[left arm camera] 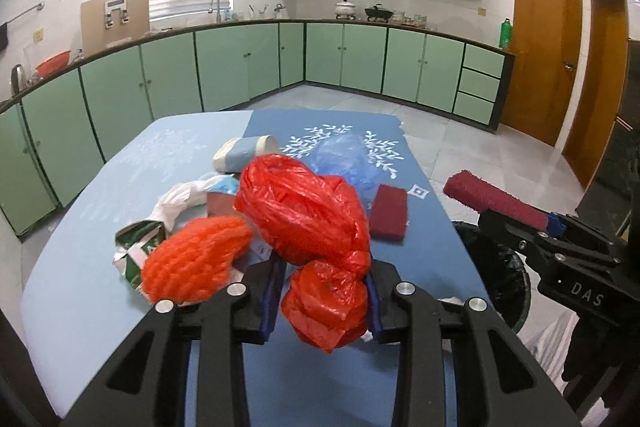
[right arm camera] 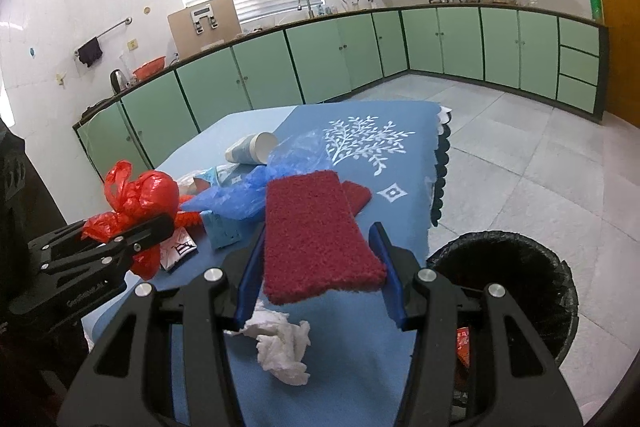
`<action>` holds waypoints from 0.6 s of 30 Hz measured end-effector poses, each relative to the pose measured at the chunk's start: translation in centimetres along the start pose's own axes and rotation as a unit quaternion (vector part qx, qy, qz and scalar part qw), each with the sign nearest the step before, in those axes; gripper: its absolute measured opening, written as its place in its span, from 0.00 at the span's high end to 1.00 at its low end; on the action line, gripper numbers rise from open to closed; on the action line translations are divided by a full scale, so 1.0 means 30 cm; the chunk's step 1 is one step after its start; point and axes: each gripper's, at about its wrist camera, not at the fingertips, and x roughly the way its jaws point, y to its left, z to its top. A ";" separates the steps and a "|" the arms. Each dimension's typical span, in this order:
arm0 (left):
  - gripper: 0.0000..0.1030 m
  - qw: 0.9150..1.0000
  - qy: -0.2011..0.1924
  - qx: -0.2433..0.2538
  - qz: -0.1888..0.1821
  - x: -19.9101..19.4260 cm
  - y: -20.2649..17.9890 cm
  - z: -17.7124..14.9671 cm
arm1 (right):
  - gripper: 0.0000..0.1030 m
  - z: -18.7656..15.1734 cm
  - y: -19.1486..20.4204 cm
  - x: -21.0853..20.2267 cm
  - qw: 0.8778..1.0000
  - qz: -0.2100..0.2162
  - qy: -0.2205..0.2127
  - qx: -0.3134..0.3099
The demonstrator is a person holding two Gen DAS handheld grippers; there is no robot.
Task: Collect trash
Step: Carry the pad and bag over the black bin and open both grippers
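A crumpled red plastic bag (left arm camera: 316, 247) is held between the jaws of the left gripper (left arm camera: 326, 301), lifted off the blue bench (left arm camera: 80, 267), with its upper bulk bulging above the pads. A dark red scouring pad (right arm camera: 316, 239) is gripped flat between the jaws of the right gripper (right arm camera: 320, 275), also raised above the bench.

Places are given from the red bag. Just left of it, an orange knitted scrubber (left arm camera: 196, 259) is seen over a torn green and white carton (left arm camera: 134, 251). Behind these, white crumpled plastic (left arm camera: 180, 199) and a tipped paper cup (left arm camera: 246, 153) are found. A blue plastic bag (left arm camera: 348, 163) lies behind the red bag, and a second dark red pad (left arm camera: 388, 213) rests on the bench to its right.

A crumpled white tissue (right arm camera: 280, 347) is seen on the bench beneath the right gripper. A black-lined trash bin (right arm camera: 516, 267) stands on the floor off the bench's right edge.
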 end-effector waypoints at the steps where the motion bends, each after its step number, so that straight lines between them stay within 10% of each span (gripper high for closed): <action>1: 0.67 1.000 -0.001 0.002 -0.001 0.001 -0.006 0.003 | 0.53 0.000 -0.006 -0.006 1.000 -0.002 -0.001 0.001; 18: 0.67 0.997 -0.007 0.044 -0.065 0.069 -0.219 0.079 | 0.53 0.005 -0.186 -0.122 0.997 -0.063 -0.033 0.039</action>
